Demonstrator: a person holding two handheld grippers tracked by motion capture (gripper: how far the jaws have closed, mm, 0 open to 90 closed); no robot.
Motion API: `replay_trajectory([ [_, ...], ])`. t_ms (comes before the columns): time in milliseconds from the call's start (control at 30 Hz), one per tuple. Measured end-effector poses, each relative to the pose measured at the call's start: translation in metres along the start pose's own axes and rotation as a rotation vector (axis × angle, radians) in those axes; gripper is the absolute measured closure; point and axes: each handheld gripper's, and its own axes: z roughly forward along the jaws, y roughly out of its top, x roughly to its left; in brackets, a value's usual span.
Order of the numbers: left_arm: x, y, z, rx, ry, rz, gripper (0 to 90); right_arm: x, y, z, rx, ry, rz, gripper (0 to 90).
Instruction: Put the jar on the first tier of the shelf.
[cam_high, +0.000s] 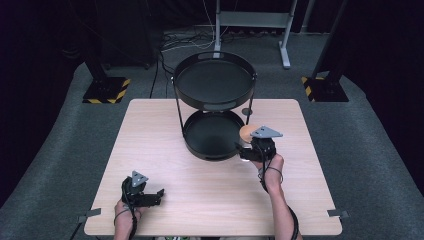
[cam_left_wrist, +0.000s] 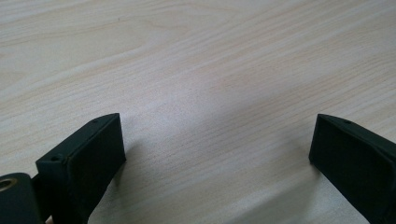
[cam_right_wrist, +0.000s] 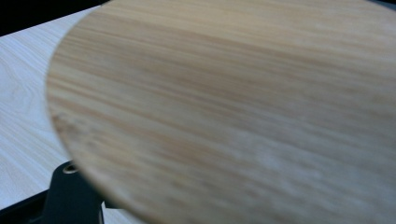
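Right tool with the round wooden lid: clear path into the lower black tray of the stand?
Probably yes. The right tool, shut on the round wooden lid, sits right at the lower black tray's near-right rim. The upper black tray overhangs and a thin stand post is close, so go in low.

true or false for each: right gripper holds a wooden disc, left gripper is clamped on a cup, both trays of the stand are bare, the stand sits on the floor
1. The right gripper holds a round wooden disc. True.
2. The left gripper is clamped on a cup. False: its jaws stand wide apart over the bare table, holding nothing.
3. Both trays of the black stand, the upper tray and the lower tray, are bare. True.
4. The stand sits on the floor. False: it stands on the table, at its far side.
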Motion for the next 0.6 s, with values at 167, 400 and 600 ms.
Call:
replay_trajectory([
  [167,0.000,0.000,0.000,0.000,0.000,0.000,3.2,0.000,0.003,0.005,0.002,0.002,0.000,25.6],
  [400,0.000,0.000,0.000,0.000,0.000,0.000,3.2,-0.001,0.007,0.012,0.002,0.005,0.007,25.6],
  [600,0.000,0.000,0.000,0.000,0.000,0.000,3.2,-0.001,0.011,0.018,0.008,0.005,0.004,25.6],
])
